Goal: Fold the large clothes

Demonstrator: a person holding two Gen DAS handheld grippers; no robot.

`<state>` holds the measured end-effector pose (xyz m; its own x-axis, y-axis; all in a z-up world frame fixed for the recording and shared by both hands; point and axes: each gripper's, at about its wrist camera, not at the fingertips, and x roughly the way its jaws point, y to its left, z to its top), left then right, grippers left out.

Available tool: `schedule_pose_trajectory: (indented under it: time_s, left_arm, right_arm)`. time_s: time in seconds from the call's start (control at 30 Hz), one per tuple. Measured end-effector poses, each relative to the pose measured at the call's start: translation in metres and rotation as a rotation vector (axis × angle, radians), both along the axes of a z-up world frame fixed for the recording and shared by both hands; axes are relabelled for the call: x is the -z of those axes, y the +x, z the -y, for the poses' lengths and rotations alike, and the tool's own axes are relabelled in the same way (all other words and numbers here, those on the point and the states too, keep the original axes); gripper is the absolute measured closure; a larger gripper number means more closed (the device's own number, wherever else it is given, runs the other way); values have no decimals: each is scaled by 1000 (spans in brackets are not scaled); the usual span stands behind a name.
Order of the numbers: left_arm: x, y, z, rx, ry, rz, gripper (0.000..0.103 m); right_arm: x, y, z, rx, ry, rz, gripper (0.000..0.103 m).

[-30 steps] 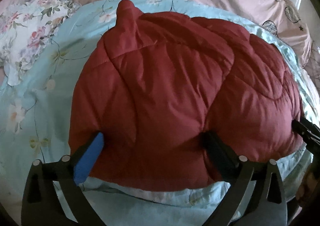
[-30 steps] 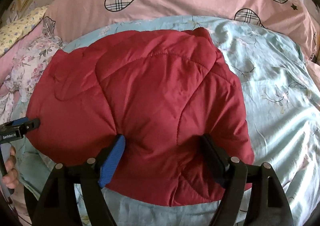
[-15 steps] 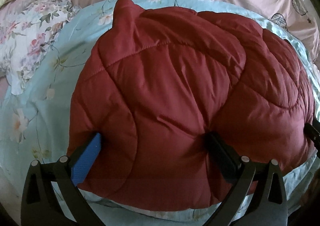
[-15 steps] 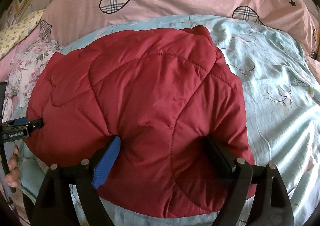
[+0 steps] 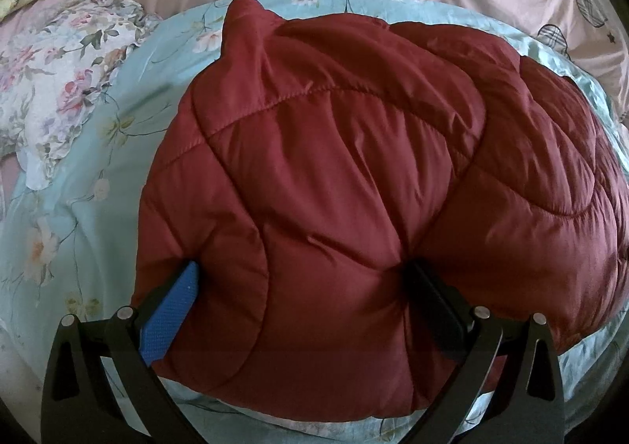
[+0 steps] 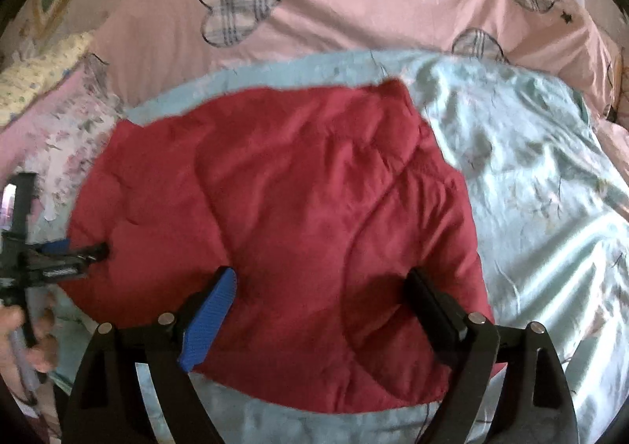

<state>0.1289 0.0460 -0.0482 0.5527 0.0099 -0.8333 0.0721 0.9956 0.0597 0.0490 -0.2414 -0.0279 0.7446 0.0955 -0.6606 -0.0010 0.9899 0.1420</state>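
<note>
A dark red quilted puffer jacket [image 5: 354, 188] lies folded in a bundle on a light blue floral bedspread [image 5: 98, 137]. My left gripper [image 5: 302, 279] is open, its fingers pressed down into the jacket's near left part. My right gripper [image 6: 322, 283] is open, its fingers set wide over the jacket [image 6: 295, 208] near its right edge. In the right wrist view the left gripper [image 6: 78, 251] shows at the jacket's left edge with a hand under it. That view is motion-blurred.
A pink duvet with plaid hearts [image 6: 314, 11] lies across the back. A white floral pillow [image 5: 59, 82] sits at the left. The light blue spread [image 6: 530, 188] extends to the right of the jacket.
The left gripper has pushed forward over the jacket. The right gripper has lifted or drawn back, so the jacket looks smaller and more of the pink duvet shows.
</note>
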Motion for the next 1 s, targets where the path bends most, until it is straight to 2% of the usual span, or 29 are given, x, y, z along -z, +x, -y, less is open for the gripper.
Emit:
schedule_pose_trajectory:
  time_s: [0.17, 0.37, 0.5, 0.63, 0.73, 0.83, 0.93, 1.0]
  left_arm:
    - [0, 0, 0, 2, 4, -1, 0]
    - [0, 0, 0, 0, 4, 1, 0]
    - [-1, 0, 0, -1, 4, 2, 0]
    - [-19, -13, -3, -18, -41, 57, 0]
    - [-34, -23, 3, 20, -91, 102, 0]
    - [-41, -22, 22, 62, -48, 121, 0]
    - [-25, -6, 36, 73, -15, 62, 0]
    - [-19, 1, 39, 60, -4, 56, 0]
  right_arm:
    - [-11, 8, -18, -63, -4, 11, 14]
    - [13, 37, -27, -61, -68, -63, 12]
    - [23, 44, -21, -34, -91, -67, 12]
    - [27, 47, -15, -19, -90, -68, 12]
    - [29, 47, -16, -17, -93, -65, 11]
    - [30, 47, -16, -17, -90, -64, 10]
    - [30, 46, -15, -21, -85, -66, 10]
    - [25, 46, -14, -20, -72, -65, 10]
